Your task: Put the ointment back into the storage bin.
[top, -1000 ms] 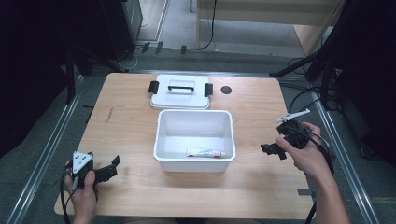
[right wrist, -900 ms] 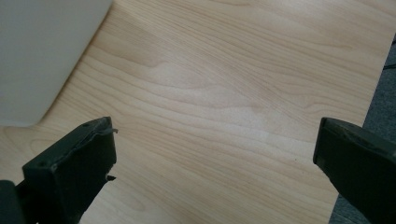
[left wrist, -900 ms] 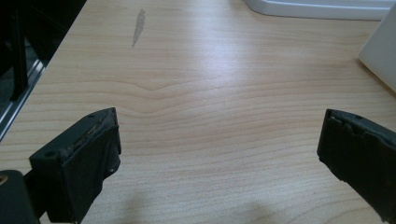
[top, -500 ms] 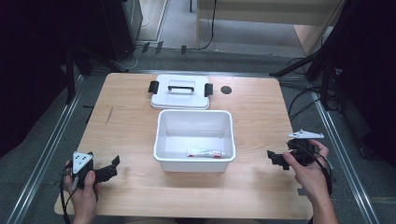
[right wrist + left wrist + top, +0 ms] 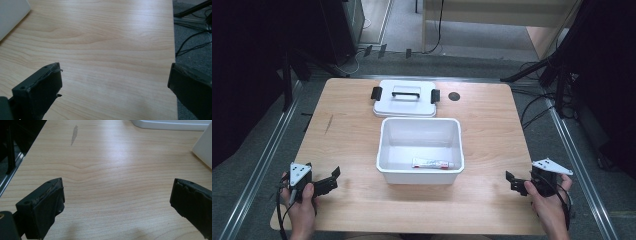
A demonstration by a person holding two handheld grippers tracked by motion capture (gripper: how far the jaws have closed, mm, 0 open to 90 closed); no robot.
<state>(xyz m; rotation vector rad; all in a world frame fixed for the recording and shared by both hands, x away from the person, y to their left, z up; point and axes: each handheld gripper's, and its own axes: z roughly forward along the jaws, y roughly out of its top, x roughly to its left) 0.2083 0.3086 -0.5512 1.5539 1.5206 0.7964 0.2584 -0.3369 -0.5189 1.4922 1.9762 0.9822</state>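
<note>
Toothpaste tube [image 5: 433,163] lies in the white bin [image 5: 384,150], between and ahead of the wide-open, empty left gripper [image 5: 330,181] and right gripper [image 5: 515,182]. Probably light, soft and squashy; best pinched gently across its middle.

white bin [image 5: 420,172]: open, upright, mid-table | tube [image 5: 433,163]: we see it flat along the bin's near wall, label unreadable | lid [image 5: 405,99]: flat, just behind the bin
</note>
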